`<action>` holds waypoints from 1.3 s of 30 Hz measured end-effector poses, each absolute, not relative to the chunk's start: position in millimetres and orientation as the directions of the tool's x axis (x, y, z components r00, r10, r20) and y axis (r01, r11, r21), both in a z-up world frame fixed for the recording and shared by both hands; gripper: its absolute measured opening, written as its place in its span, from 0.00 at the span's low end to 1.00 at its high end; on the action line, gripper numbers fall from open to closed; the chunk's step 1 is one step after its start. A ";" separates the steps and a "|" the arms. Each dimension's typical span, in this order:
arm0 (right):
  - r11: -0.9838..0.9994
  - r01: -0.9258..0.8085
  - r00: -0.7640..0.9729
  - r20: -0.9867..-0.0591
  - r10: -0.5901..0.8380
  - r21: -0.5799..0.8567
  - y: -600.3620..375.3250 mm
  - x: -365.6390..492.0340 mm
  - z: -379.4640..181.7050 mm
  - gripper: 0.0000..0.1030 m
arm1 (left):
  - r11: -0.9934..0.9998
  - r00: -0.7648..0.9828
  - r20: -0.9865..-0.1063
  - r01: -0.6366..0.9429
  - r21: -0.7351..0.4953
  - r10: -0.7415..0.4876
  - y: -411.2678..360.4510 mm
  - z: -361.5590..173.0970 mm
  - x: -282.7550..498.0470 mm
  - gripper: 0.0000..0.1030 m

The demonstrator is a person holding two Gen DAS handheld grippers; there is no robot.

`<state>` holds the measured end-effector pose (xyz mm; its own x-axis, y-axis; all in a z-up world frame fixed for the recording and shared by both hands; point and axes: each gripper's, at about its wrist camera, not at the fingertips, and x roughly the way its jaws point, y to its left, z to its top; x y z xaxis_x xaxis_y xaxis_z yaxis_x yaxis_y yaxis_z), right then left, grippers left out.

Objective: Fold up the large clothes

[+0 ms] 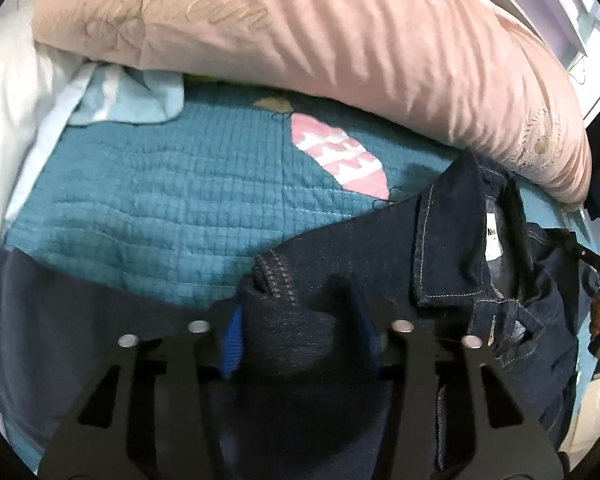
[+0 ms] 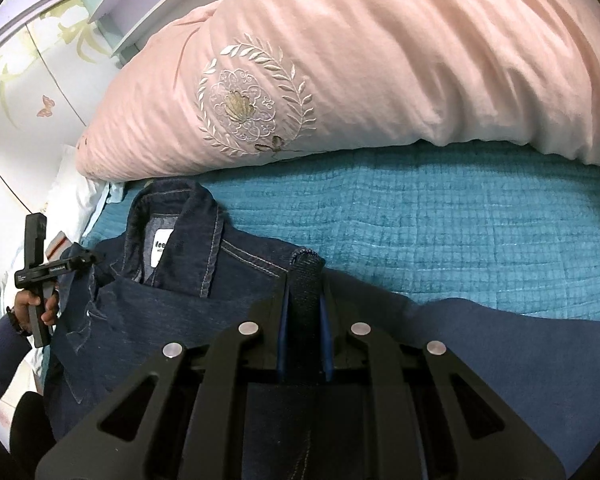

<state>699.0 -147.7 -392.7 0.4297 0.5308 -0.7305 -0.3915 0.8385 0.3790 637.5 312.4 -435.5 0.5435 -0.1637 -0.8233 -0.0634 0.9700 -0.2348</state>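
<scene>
- dark denim jacket point(image 2: 140, 304) spread on a teal quilted bedspread point(image 2: 440, 232), collar with white label point(image 2: 162, 252) toward a pink embroidered duvet point(image 2: 380, 60) bunched along the far side.
- left gripper point(image 1: 296, 320): clenched on a thick bunched fold of the denim, blue pads point(image 1: 232, 344) pressing it from both sides; stitched hem poking out just above the pads.
- right gripper point(image 2: 305, 320): grasping a narrow upright fold of denim, jaws nearly together, stitched edge standing up between them.
- in the left wrist view, jacket collar just right of the held fold; pink patch point(image 1: 340, 160) on the bedspread further back.
- in the right wrist view, at the left edge, a hand point(image 2: 36, 308) in a dark sleeve around the handle of the other gripper, its tip at the jacket's edge.
- white and pale blue bedding point(image 1: 40, 120) heaped at the left of the left wrist view.
</scene>
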 end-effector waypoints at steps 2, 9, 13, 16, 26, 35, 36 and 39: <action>0.842 -0.394 0.435 -0.733 0.523 0.367 -146.1 697.2 -390.3 0.12 | 0.970 0.553 -0.817 -0.056 -0.236 -0.166 314.8 -432.4 634.2 0.29; 0.861 -0.408 0.477 -0.733 0.485 0.304 -139.2 686.5 -371.6 0.10 | 0.995 0.634 -0.769 0.010 -0.095 -0.080 294.6 -403.4 614.3 0.20; 0.856 -0.422 0.498 -0.713 0.494 0.299 -135.0 675.8 -356.6 0.10 | 0.993 0.671 -0.735 0.020 -0.114 -0.098 288.3 -383.9 603.1 0.19; 0.849 -0.442 0.515 -0.693 0.504 0.289 -132.2 664.0 -342.3 0.10 | 0.992 0.702 -0.704 0.035 -0.124 -0.112 278.7 -367.8 592.2 0.19; 0.816 -0.480 0.538 -0.626 0.564 0.323 -149.1 603.8 -294.2 0.09 | 0.993 0.763 -0.640 0.027 -0.116 -0.095 277.6 -324.2 526.9 0.17; 0.823 -0.490 0.535 -0.647 0.543 0.286 -165.4 528.4 -262.7 0.09 | 0.981 0.769 -0.636 -0.067 -0.180 -0.064 295.6 -304.3 436.4 0.15; 0.819 -0.497 0.530 -0.647 0.548 0.286 -164.5 521.9 -261.5 0.08 | 0.978 0.767 -0.638 -0.069 -0.198 -0.075 298.7 -302.7 427.9 0.15; 0.809 -0.528 0.508 -0.667 0.545 0.258 -150.0 506.2 -262.0 0.07 | 0.976 0.756 -0.648 -0.061 -0.207 -0.090 299.2 -307.4 420.6 0.15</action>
<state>506.2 -150.0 -262.0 0.5079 0.5447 -0.6674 -0.5283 0.8089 0.2581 420.6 299.2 -307.4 0.7559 -0.0903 -0.6484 -0.0611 0.9764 -0.2073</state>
